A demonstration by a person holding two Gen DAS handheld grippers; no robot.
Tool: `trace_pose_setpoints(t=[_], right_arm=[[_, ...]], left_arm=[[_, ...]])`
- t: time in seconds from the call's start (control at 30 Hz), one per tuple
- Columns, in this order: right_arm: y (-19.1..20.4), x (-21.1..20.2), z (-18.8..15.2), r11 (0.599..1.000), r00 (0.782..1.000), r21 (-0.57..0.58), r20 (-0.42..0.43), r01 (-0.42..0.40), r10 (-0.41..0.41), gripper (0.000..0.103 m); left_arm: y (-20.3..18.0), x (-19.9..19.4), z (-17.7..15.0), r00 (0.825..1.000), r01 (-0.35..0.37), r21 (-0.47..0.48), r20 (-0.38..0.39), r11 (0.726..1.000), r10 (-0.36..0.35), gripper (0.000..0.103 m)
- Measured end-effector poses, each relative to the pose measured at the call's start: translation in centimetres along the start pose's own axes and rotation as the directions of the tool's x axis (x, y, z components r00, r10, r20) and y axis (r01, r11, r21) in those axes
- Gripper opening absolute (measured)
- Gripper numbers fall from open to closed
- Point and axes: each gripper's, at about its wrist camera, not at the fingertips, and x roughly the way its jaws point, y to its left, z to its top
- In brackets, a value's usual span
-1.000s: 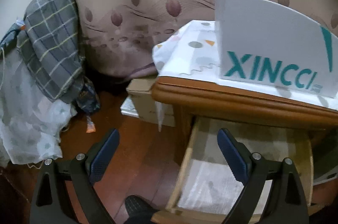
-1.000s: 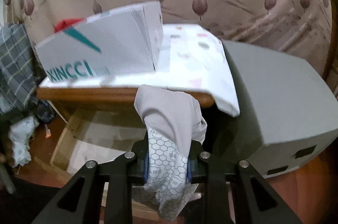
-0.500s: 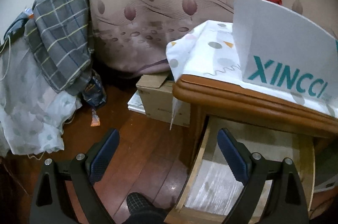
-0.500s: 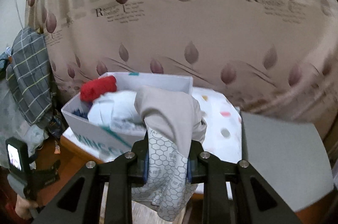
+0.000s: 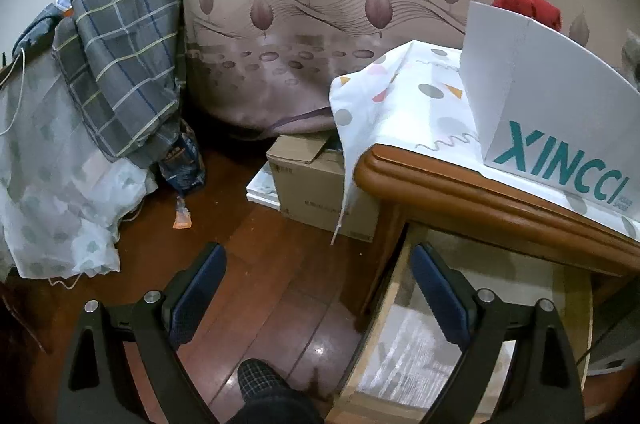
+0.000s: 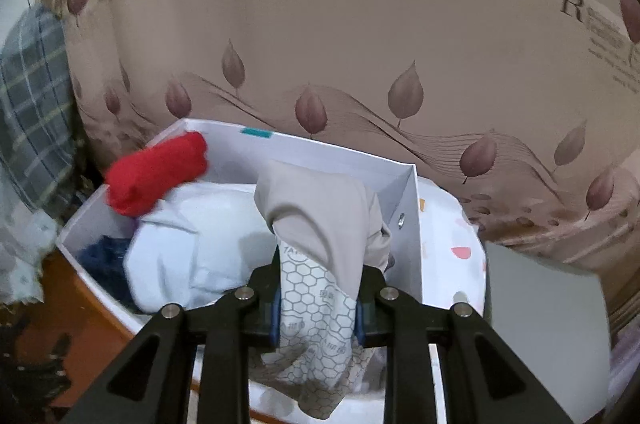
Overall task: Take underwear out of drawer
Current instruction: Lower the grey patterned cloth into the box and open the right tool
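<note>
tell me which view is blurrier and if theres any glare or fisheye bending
Right wrist view: softer, the red garment and curtain print smeared, while the underwear in the right gripper stays sharp. Left wrist view: crisp, with glare spots on the wood floor; the white box edge bows from the fisheye.

Drawer front below frame edge

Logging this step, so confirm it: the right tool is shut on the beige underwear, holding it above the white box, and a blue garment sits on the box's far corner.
One detail is wrong: the garment on the white box is red, as the right wrist view shows. The right tool is shut on the beige underwear.
</note>
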Motion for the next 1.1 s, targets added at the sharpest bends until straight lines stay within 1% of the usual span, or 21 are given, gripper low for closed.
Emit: trace_pose_setpoints(t=[0.07, 0.13, 0.2, 0.27, 0.4, 0.53, 0.57, 0.63, 0.7, 0.77, 0.93, 1.1], right_arm=[[0.1, 1.3, 0.1, 1.000, 1.000, -0.021, -0.028, 0.011, -0.012, 0.026], [0.0, 1.9, 0.0, 0.998, 0.999, -0.038, -0.031, 0.042, -0.043, 0.027], [0.0, 2.5, 0.0, 0.997, 0.997, -0.049, -0.035, 0.061, -0.063, 0.028], [-0.1, 3.1, 0.1, 0.998, 0.997, -0.032, -0.047, 0.057, -0.058, 0.029], [0.7, 4.2, 0.1, 0.995, 0.995, -0.063, -0.054, 0.076, -0.079, 0.033], [1.6, 4.5, 0.3, 0.994, 0.996, -0.082, -0.052, 0.075, -0.079, 0.042], [1.8, 4.4, 0.4, 0.994, 0.996, -0.081, -0.048, 0.075, -0.079, 0.051], [2.1, 4.5, 0.4, 0.994, 0.995, -0.081, -0.050, 0.079, -0.083, 0.061], [2.3, 4.4, 0.4, 0.993, 0.994, -0.073, -0.046, 0.091, -0.095, 0.064], [2.5, 4.3, 0.3, 0.993, 0.994, -0.071, -0.049, 0.091, -0.094, 0.070], [2.7, 4.1, 0.1, 0.990, 0.991, -0.078, -0.053, 0.121, -0.125, 0.078], [2.5, 3.0, 0.2, 0.988, 0.990, -0.075, -0.031, 0.136, -0.138, 0.080]], left_arm=[[0.4, 0.0, 0.0, 1.000, -0.008, -0.006, 0.003, 1.000, 0.008, 0.093], [1.0, 0.1, 0.0, 1.000, -0.021, -0.025, 0.004, 0.999, 0.021, 0.093], [1.7, 0.4, 0.1, 1.000, -0.025, -0.048, -0.015, 0.999, 0.024, 0.093], [2.2, 0.7, 0.0, 0.999, -0.041, -0.067, -0.034, 0.997, 0.039, 0.093], [2.9, 0.9, -0.1, 0.997, -0.060, -0.083, -0.043, 0.995, 0.056, 0.093], [3.4, 1.3, -0.1, 0.997, -0.059, -0.100, -0.065, 0.993, 0.052, 0.093], [3.4, 1.3, -0.1, 0.997, -0.056, -0.102, -0.066, 0.993, 0.049, 0.093], [3.5, 1.2, -0.1, 0.997, -0.057, -0.102, -0.065, 0.993, 0.051, 0.093], [3.5, 1.2, 0.0, 0.996, -0.059, -0.103, -0.066, 0.993, 0.052, 0.093], [3.5, 1.2, 0.0, 0.997, -0.054, -0.103, -0.068, 0.993, 0.047, 0.093], [3.4, 1.4, 0.0, 0.996, -0.055, -0.100, -0.079, 0.993, 0.047, 0.093], [3.1, 1.6, 0.0, 0.996, -0.054, -0.097, -0.076, 0.994, 0.047, 0.093]])
